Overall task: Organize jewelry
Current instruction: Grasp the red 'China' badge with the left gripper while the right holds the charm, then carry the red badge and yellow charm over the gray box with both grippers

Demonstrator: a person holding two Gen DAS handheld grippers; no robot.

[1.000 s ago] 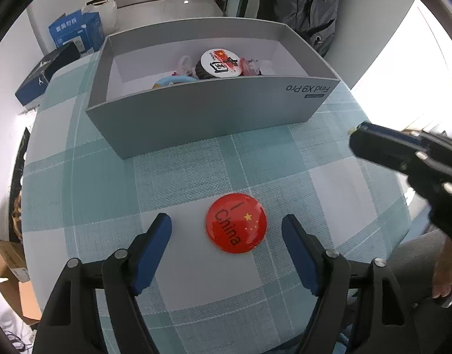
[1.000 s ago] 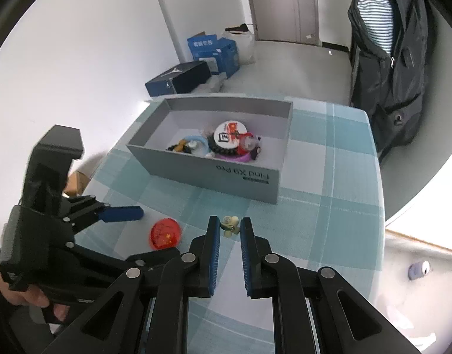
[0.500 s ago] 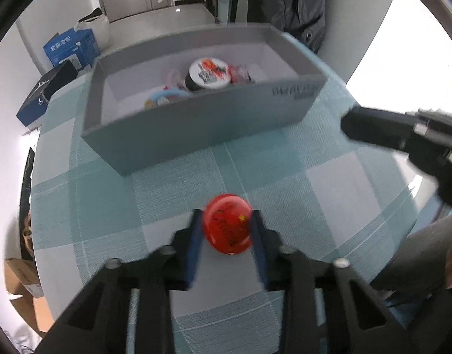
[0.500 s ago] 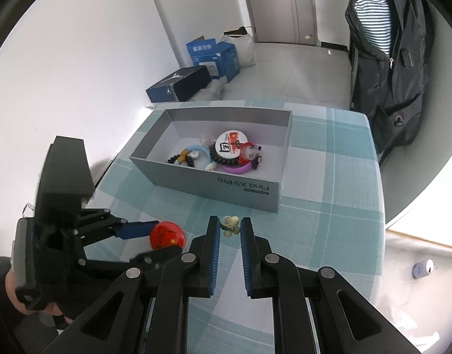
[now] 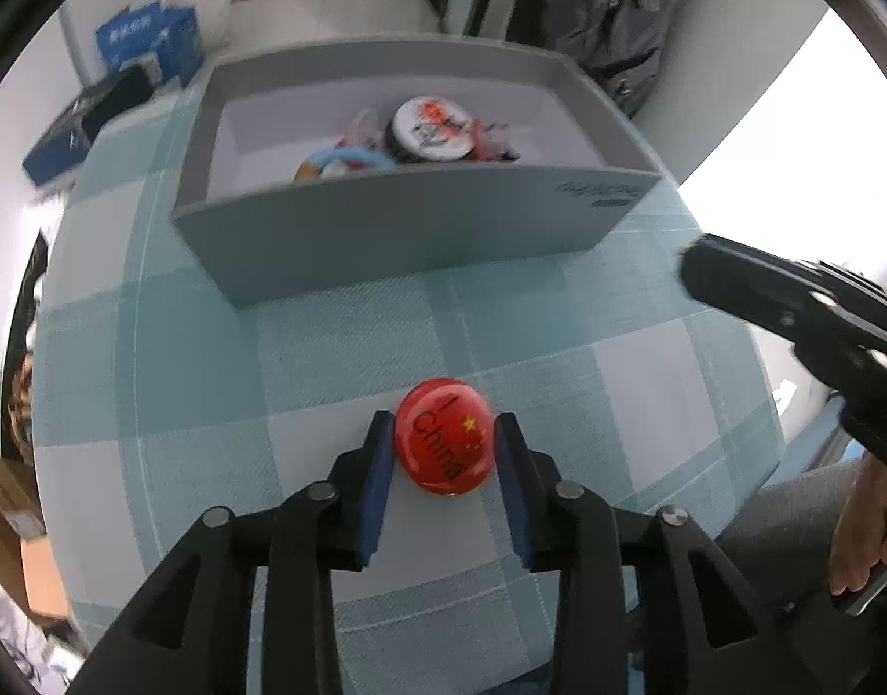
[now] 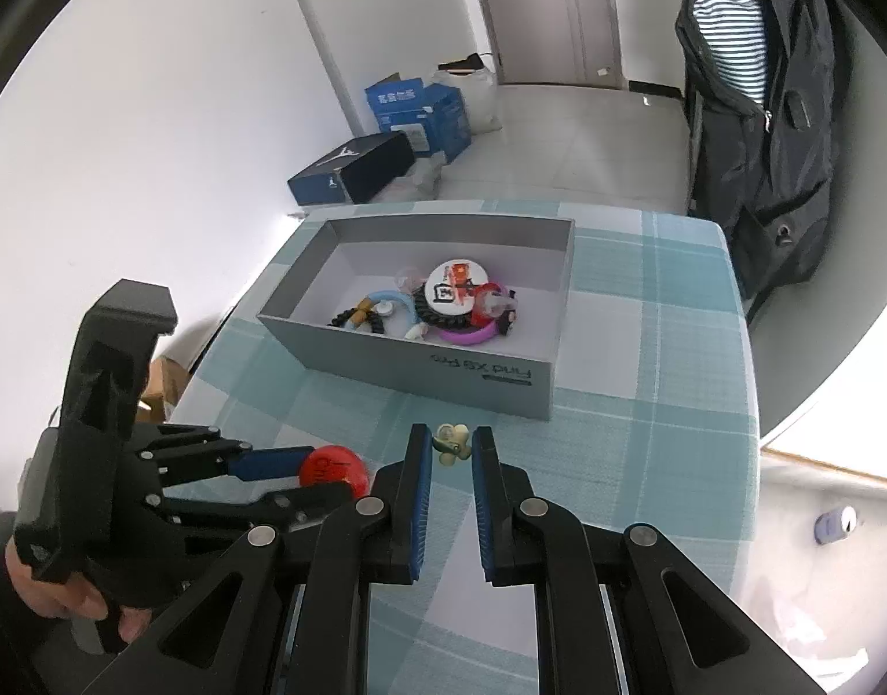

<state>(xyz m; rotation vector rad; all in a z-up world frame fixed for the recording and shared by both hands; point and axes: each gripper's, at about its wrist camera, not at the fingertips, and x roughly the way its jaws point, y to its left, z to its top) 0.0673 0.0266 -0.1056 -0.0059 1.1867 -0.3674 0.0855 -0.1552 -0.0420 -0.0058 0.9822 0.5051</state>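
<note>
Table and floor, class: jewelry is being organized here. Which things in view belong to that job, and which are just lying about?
Part of the job:
- red badge, between the left gripper's pads
- small cream charm, at the right gripper's tips
- grey box holding trinkets

Lying about:
- blue cartons on the floor
- dark shoebox
- dark jacket

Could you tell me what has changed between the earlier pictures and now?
The left gripper came in around the red China badge with its jaws wide, closed on it, and has just opened slightly; the pads now sit against the badge's sides. The right gripper stayed put, nearly closed, with the small pale flower charm at its tips. The grey box and its contents look unchanged.
</note>
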